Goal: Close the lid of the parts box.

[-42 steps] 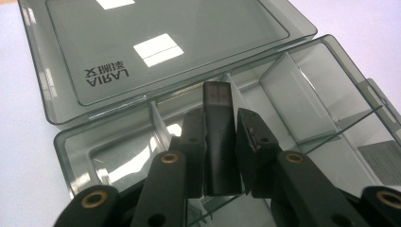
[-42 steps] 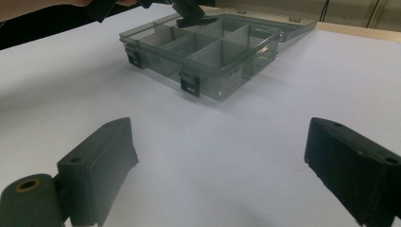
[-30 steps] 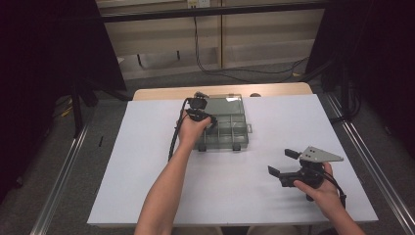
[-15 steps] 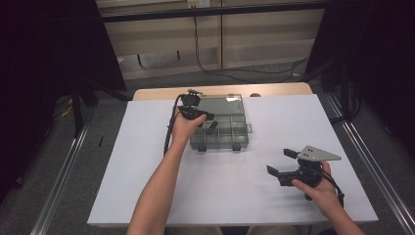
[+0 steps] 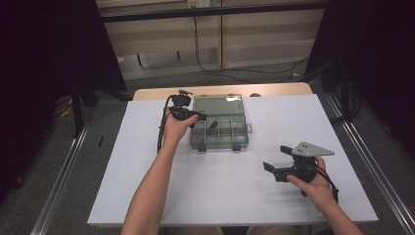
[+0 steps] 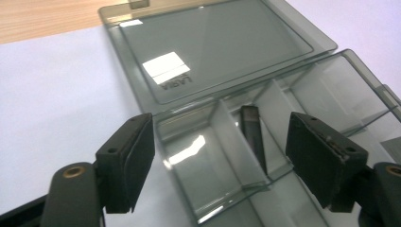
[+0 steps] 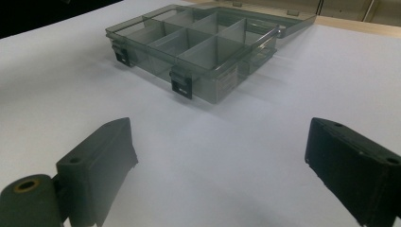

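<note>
Smoky plastic box (image 5: pixel 219 128) near table's far edge is getting a dark stick (image 6: pixel 252 135) dropped in; left gripper (image 6: pixel 222 163) has just been opening, jaws wide w/ nothing between, right gripper (image 7: pixel 220 165) is idling wide near the front-right corner; next, probably backing the left off.

The left gripper (image 6: pixel 220 161), jaws just opening, hovers over the smoky clear plastic compartment box (image 6: pixel 198 175), where a small black oblong piece (image 6: pixel 253 135) lies.

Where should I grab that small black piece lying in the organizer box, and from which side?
Grip the small black piece across its narrow width, coming from above. It leans on a divider in one compartment of the organizer box, whose walls block any sideways approach; the left gripper, jaws just opened, hangs over it.
</note>
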The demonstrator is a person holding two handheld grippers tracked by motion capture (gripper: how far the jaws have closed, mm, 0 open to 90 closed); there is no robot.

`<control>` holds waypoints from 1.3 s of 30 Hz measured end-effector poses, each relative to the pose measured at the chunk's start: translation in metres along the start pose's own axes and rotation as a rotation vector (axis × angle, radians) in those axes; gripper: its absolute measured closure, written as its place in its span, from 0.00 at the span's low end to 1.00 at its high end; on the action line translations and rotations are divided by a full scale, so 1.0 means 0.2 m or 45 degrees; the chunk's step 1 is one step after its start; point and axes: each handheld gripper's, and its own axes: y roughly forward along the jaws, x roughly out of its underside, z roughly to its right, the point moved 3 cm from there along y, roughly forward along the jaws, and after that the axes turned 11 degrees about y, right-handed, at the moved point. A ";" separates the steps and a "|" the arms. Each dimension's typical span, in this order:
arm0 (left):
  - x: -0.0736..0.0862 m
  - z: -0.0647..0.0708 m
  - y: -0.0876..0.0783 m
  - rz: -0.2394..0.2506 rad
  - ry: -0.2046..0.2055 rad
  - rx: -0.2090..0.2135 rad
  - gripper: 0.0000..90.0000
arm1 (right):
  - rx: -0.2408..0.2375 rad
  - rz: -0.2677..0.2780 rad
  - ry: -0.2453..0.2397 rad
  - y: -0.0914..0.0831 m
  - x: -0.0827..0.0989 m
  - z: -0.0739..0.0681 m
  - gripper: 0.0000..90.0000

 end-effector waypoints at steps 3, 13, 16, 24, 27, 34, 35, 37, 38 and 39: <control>0.00 -0.03 -0.02 0.011 -0.012 -0.019 0.26 | 0.014 -0.008 -0.004 0.04 -0.02 0.00 0.10; 0.02 -0.09 -0.05 0.023 -0.043 -0.039 0.21 | 0.089 -0.044 0.007 0.17 -0.10 0.03 0.10; 0.03 -0.10 -0.04 0.030 -0.059 -0.039 0.19 | 0.117 -0.050 0.030 0.20 -0.13 0.06 0.10; 0.04 -0.13 -0.03 0.020 -0.067 -0.046 0.18 | 0.174 -0.057 0.069 0.28 -0.17 0.14 0.09; 0.04 -0.14 -0.03 0.021 -0.066 -0.045 0.18 | 0.185 -0.067 0.082 0.30 -0.18 0.15 0.09; 0.06 -0.15 -0.03 0.014 -0.075 -0.038 0.17 | 0.208 -0.084 0.092 0.36 -0.22 0.16 0.09; 0.06 -0.16 -0.03 0.015 -0.077 -0.042 0.17 | 0.215 -0.089 0.083 0.36 -0.23 0.16 0.09; 0.06 -0.16 -0.03 0.021 -0.091 -0.048 0.16 | 0.220 -0.086 0.088 0.38 -0.24 0.16 0.09; 0.06 -0.17 -0.03 0.019 -0.086 -0.046 0.16 | 0.219 -0.092 0.092 0.39 -0.25 0.16 0.09; 0.06 -0.17 -0.03 0.020 -0.085 -0.049 0.16 | 0.218 -0.096 0.096 0.40 -0.26 0.16 0.09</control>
